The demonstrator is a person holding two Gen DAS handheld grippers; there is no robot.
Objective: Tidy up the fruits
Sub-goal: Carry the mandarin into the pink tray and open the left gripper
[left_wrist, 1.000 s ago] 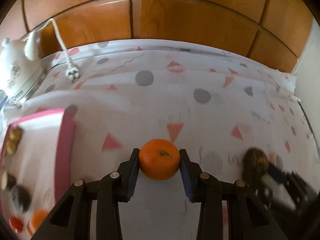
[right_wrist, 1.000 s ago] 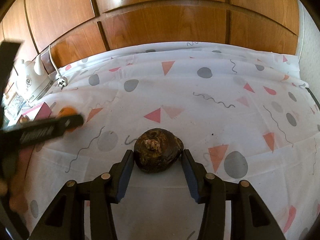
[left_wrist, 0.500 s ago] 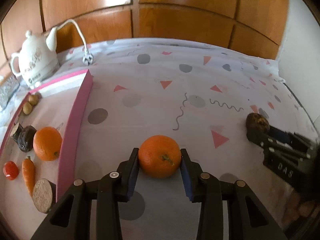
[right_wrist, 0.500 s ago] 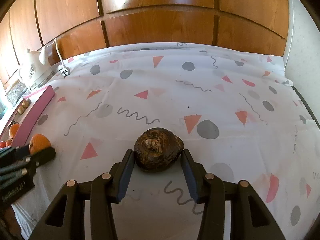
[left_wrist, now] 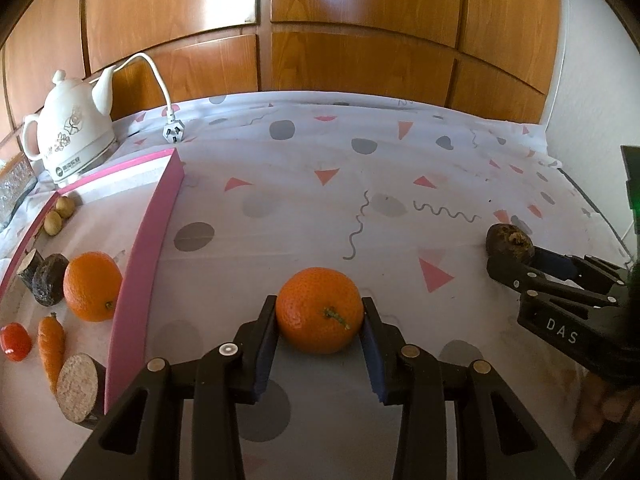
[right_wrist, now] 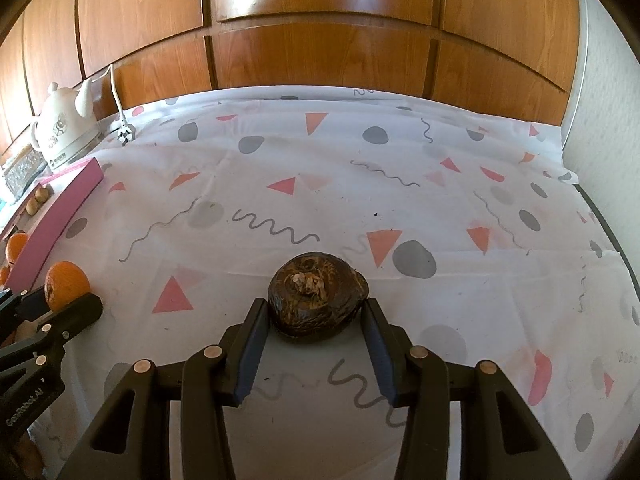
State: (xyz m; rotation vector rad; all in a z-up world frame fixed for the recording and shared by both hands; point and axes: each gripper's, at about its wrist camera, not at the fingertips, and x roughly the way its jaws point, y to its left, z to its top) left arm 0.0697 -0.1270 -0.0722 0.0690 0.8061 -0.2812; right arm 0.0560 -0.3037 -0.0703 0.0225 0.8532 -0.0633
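My left gripper point(left_wrist: 319, 320) is shut on an orange mandarin point(left_wrist: 319, 309) and holds it just above the patterned cloth, right of the pink-edged tray point(left_wrist: 138, 264). My right gripper point(right_wrist: 317, 312) is shut on a dark brown round fruit point(right_wrist: 316, 299) over the middle of the cloth. The left wrist view shows the right gripper point(left_wrist: 516, 258) with the brown fruit point(left_wrist: 509, 240) at the right. The right wrist view shows the left gripper point(right_wrist: 60, 300) with the mandarin point(right_wrist: 66, 283) at the left.
The tray holds an orange point(left_wrist: 91, 286), a carrot point(left_wrist: 51, 340), a small red fruit point(left_wrist: 15, 342), a cut root slice point(left_wrist: 78, 387), dark pieces point(left_wrist: 48, 279) and two small nuts point(left_wrist: 58, 214). A white kettle point(left_wrist: 70, 132) and its plug point(left_wrist: 173, 133) stand at the back left. Wooden panels rise behind.
Both grippers have pulled back and risen with their fruits still held. The tray with its contents has come into fuller view at the left.
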